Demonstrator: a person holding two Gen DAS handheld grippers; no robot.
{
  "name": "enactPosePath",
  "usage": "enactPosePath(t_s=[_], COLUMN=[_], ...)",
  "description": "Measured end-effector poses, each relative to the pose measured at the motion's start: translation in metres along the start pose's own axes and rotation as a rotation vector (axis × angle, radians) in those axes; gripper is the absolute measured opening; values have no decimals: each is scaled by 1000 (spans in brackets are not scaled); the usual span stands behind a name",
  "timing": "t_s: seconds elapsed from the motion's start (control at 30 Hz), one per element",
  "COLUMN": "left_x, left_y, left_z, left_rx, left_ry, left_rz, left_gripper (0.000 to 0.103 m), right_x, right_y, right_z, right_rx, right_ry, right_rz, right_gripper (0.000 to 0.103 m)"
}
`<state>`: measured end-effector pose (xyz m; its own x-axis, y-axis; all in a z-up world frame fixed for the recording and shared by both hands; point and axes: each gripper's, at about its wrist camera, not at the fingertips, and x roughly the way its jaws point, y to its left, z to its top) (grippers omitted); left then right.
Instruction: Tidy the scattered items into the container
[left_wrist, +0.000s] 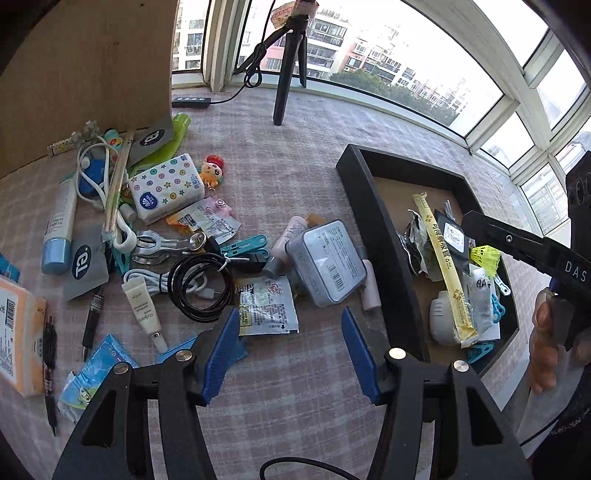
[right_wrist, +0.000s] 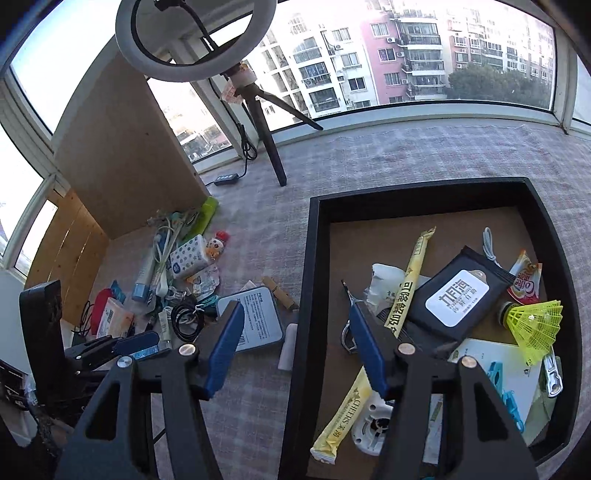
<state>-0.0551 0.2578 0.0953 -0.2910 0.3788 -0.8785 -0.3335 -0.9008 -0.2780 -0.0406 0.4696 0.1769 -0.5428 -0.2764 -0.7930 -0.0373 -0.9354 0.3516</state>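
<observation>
Plainly both grippers are empty. The left gripper (left_wrist: 288, 347) hangs over the cloth with its jaws wide apart and nothing between them, near a foil sachet (left_wrist: 266, 309). The right gripper (right_wrist: 295, 347) stands with jaws wide too, straddling the left wall of the tray (right_wrist: 303, 280); nothing is held.

Just beyond the left gripper lies the tin (left_wrist: 327, 260), flat on the cloth beside the tray's left wall. I judge it stiff, smooth and a bit slippery, and wider than most of the clutter; the short edges look the best place to grip, with the jaws well open. The black cable coil (left_wrist: 201, 286) left of it is soft and springy, so a pinch across the tied part should keep it together. The sachet is thin and limp and would need a low pinch at an edge. The tissue pack (left_wrist: 166, 188), farther left, is light and squashy.

The tray already holds a long yellow stick pack (right_wrist: 406, 291), a black wipes pouch (right_wrist: 456, 297), a yellow shuttlecock (right_wrist: 535, 326), blue pegs (right_wrist: 508, 397) and a white round item (right_wrist: 371, 430). Much clutter remains on the cloth to its left.
</observation>
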Motion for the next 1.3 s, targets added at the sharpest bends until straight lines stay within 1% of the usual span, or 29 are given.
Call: enactPosePath(t_s=[0.13, 0.2, 0.3, 0.4, 0.6, 0.73, 0.93, 1.1, 1.2, 1.3], left_x=[7, 11, 19, 26, 44, 55, 66, 69, 68, 67], left_y=[2, -1, -7, -16, -25, -26, -26, -26, -25, -22], left_z=[-4, -4, -4, -2, 5, 6, 6, 5, 2, -4], left_rx=[-1, 7, 21, 39, 45, 32, 24, 22, 29, 32], left_ry=[10, 12, 24, 26, 43, 64, 85, 89, 88, 89], left_rz=[-4, -6, -16, -26, -42, -56, -55, -69, -70, -70], left_gripper=[51, 49, 47, 47, 43, 42, 41, 43, 43, 41], right_x=[32, 48, 68, 83, 110, 119, 129, 134, 135, 132], right_y=[22, 30, 39, 41, 35, 36, 33, 29, 24, 23], right_z=[2, 4, 6, 10, 17, 15, 14, 12, 9, 3], right_rx=[-53, -70, -91, -76, -12, -9, 6, 37, 92, 112], right_ry=[75, 114, 153, 185, 232, 249, 259, 274, 296, 298], right_rz=[17, 21, 22, 35, 50, 47, 34, 59, 96, 109], right_gripper=[59, 59, 57, 56, 50, 49, 50, 50, 51, 51])
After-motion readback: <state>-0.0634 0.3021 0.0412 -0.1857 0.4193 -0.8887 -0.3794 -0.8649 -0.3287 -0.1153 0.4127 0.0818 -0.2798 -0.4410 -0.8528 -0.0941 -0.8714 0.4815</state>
